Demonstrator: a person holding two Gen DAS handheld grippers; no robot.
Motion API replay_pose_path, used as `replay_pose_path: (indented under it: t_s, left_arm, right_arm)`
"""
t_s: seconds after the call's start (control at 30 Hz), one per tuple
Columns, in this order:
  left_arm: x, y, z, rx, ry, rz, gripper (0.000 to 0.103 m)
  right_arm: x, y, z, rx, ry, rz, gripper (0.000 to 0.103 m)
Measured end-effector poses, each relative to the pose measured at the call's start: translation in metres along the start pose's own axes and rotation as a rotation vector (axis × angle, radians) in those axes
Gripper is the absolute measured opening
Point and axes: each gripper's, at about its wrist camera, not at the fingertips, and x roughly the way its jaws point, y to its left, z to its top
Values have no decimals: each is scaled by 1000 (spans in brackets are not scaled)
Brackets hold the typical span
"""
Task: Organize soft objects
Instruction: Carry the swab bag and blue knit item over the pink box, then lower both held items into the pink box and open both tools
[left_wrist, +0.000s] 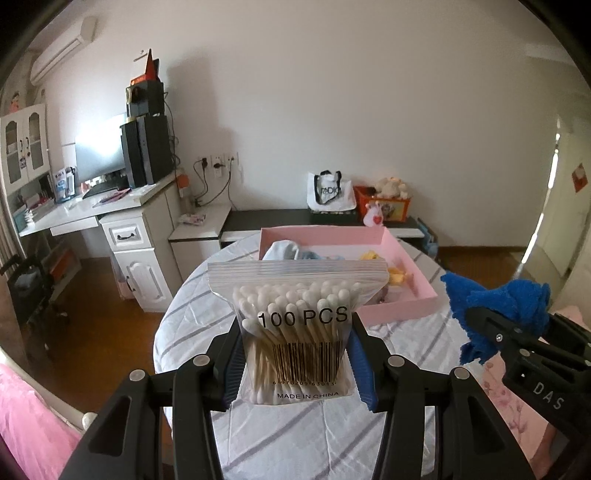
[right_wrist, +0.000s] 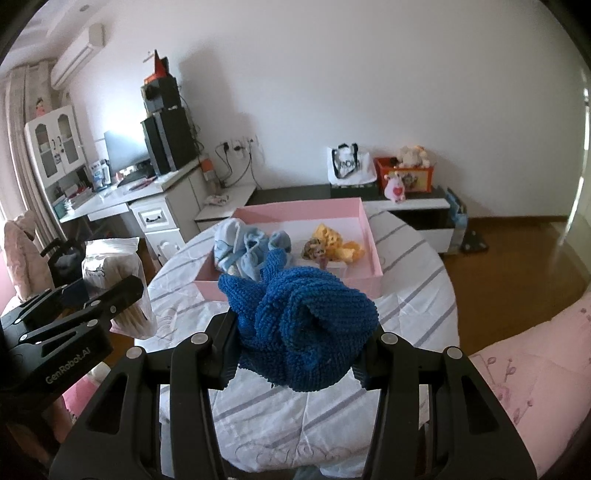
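Baby clothes already lie in the shallow pink cardboard tray (right_wrist: 371, 236), upper centre; left gripper (left_wrist: 295, 354) jaws pinch the clear zip bag of cotton swabs (left_wrist: 295, 325), right gripper (right_wrist: 295, 354) jaws pinch the crumpled blue knitted cloth (right_wrist: 303, 325), both not yet placed.

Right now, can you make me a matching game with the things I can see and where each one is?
Things:
1. bag of cotton swabs
2. blue towel
3. light blue baby clothes
4. white tote bag

Places:
A. in the pink tray
B. on the low cabinet by the wall
C. in the left tool
D. in the right tool

Pairs: 1-C, 2-D, 3-A, 4-B
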Motion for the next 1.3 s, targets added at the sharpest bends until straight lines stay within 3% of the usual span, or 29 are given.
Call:
replay_pose_path:
  t_s: [0.6, 0.7, 0.97, 1.17, 1.3]
  left_arm:
    - [161, -19, 125, 90, 12, -2, 47]
    - [203, -20, 141, 87, 43, -62, 47]
    - [321, -7, 182, 39, 169, -149, 46]
    - [391, 13, 206, -8, 187, -186, 46]
    - [414, 13, 205, 15, 189, -185, 48]
  right_arm:
    - [110, -18, 87, -45, -21, -45, 45]
    - [138, -21, 97, -60, -3, -62, 45]
    - [215, -37, 105, -46, 93, -36, 45]
    - [247, -48, 103, -19, 137, -1, 49]
    - [252, -54, 102, -12, 140, 9, 53]
